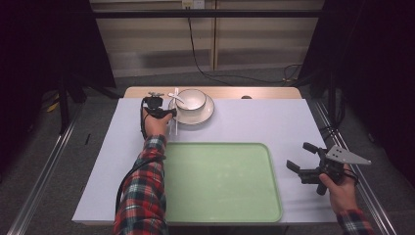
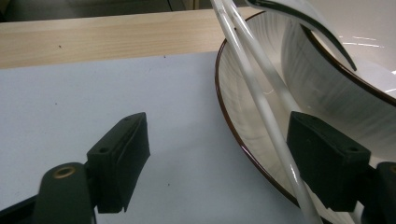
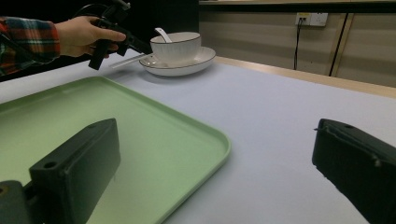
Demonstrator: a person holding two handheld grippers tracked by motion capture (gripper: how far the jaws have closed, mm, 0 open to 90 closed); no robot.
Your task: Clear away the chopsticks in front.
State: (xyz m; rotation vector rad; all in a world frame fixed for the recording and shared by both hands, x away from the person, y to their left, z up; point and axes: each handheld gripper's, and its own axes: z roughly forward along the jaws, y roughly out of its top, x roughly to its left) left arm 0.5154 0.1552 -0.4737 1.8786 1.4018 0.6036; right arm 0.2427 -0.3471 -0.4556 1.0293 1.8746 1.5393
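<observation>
Closing on the white chopsticks [image 2: 261, 100] is the step in hand for the left hand-held gripper [image 2: 219, 154]. Its jaws stand fairly wide, with nothing pressed between the pads yet. The pair of chopsticks runs slantwise just inside the right-hand pad, and the left-hand pad has only bare table [image 2: 93, 93] in front of it.

Seen from that hand-held gripper, the sticks lean on the near rim of the saucer [image 2: 243, 116], their lower ends off it toward the wrist. The bowl [image 2: 336, 79] sits in the saucer just beyond them and to the right. In the high view a white spoon [image 1: 176, 96] rests against the bowl's left rim, just past the jaws.

To do this well, I would judge three things matter:

- Keep both sticks together between the pads, since a grip that catches one may send the other rolling off the rim.
- Shift the hand-held gripper a little toward the saucer so the sticks sit nearer the middle of the gap, not against one pad.
- Keep the right-hand pad clear of the saucer's edge, which lies right under it; pinching the rim would tip or drag the dish.

They look thin and smooth, so a slow, firm squeeze seems wiser than a quick snap.

Farther out, the green tray [image 1: 220, 181] lies back along the forearm, toward the person. The right hand-held gripper [image 1: 303, 159] waits well apart beyond the tray's far side, jaws wide and empty, above the table.
</observation>
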